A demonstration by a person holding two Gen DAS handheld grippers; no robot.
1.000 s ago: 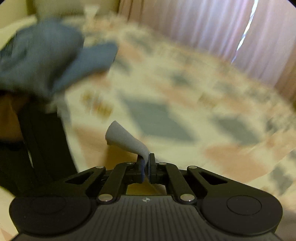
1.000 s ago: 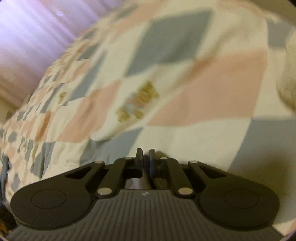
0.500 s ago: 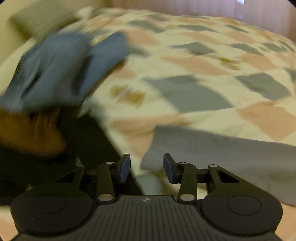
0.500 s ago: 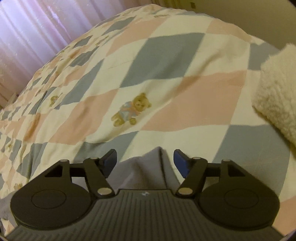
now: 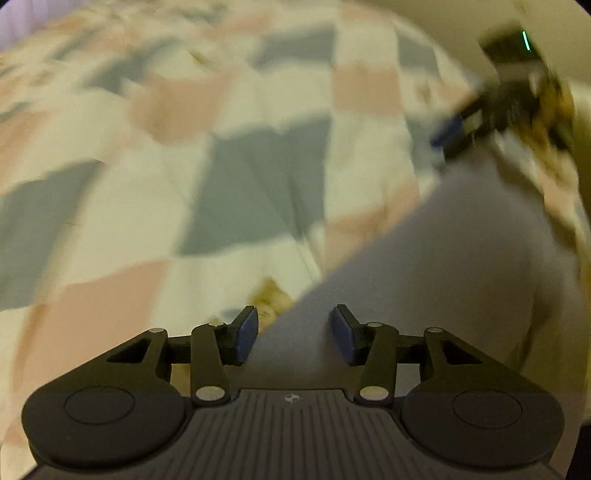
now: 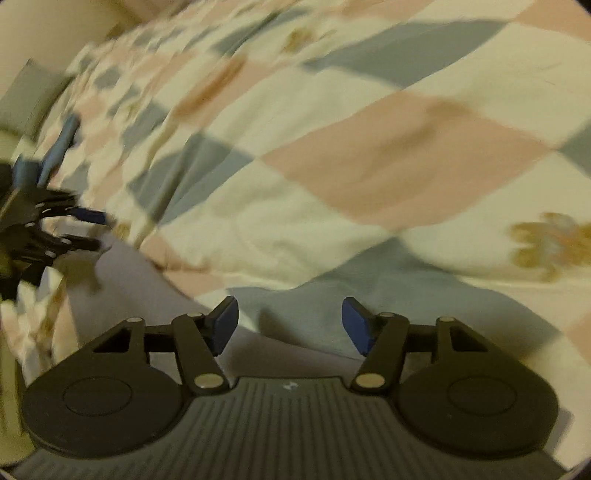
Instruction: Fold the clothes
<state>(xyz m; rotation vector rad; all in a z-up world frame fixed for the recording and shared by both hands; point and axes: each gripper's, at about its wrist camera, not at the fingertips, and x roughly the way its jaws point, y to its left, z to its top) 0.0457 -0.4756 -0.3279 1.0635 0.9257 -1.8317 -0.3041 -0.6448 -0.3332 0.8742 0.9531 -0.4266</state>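
A grey garment lies flat on the checked bedspread. In the left wrist view it fills the lower right, and my left gripper is open and empty just above its near edge. In the right wrist view the garment runs along the lower left, and my right gripper is open and empty over its edge. Each gripper shows in the other's view: the right one at the upper right, the left one at the far left, both open. Both views are blurred.
The bedspread has grey, pink and cream squares with small bear prints. A grey pillow and a blue cloth lie at the far left of the right wrist view. A pale wall is behind the bed.
One second ago both grippers were shut, the left on grey cloth. Both have opened and let the garment down flat on the bed, then swung to face each other.
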